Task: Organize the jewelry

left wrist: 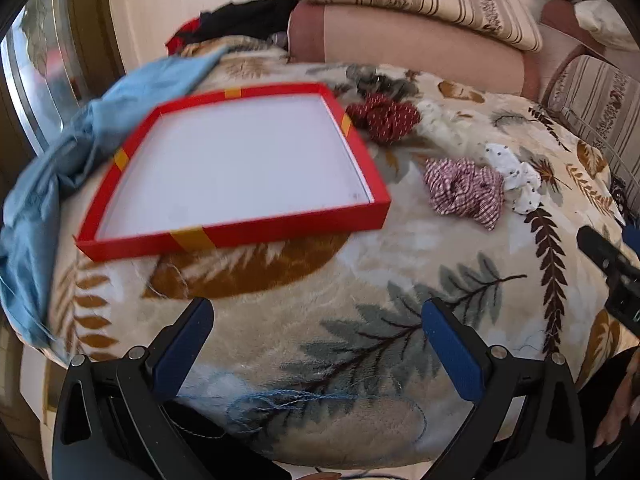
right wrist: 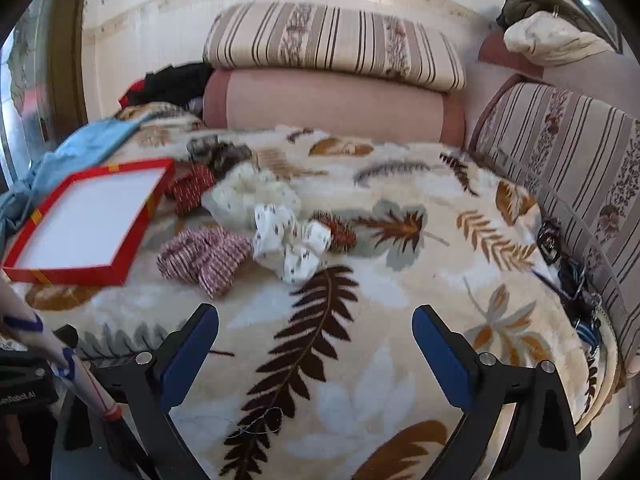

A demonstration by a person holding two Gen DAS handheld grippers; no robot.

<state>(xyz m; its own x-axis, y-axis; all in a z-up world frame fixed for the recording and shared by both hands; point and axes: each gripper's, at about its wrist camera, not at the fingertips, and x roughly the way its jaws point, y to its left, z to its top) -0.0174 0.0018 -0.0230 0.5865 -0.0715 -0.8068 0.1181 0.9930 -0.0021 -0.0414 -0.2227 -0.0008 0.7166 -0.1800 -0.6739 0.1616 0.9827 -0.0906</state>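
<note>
A shallow red box (left wrist: 224,236) with a white inside lies empty on the leaf-patterned blanket (left wrist: 360,272); it also shows at the left of the right wrist view (right wrist: 64,274). Right of it lie fabric scrunchies: a dark red dotted one (left wrist: 386,118) (right wrist: 192,190), a pink checked one (left wrist: 466,190) (right wrist: 204,258), a white dotted one (left wrist: 514,178) (right wrist: 290,244), a cream one (right wrist: 252,196) and a grey one (left wrist: 380,82) (right wrist: 220,152). My left gripper (left wrist: 316,340) is open and empty, short of the box. My right gripper (right wrist: 314,348) is open and empty, short of the scrunchies.
A blue cloth (left wrist: 60,168) lies bunched against the box's left side. Striped cushions (right wrist: 332,44) and a pink bolster (right wrist: 332,106) line the back. Dark clips and keys (right wrist: 568,276) lie at the blanket's right edge. The right gripper's body (left wrist: 612,276) shows at the left view's right edge.
</note>
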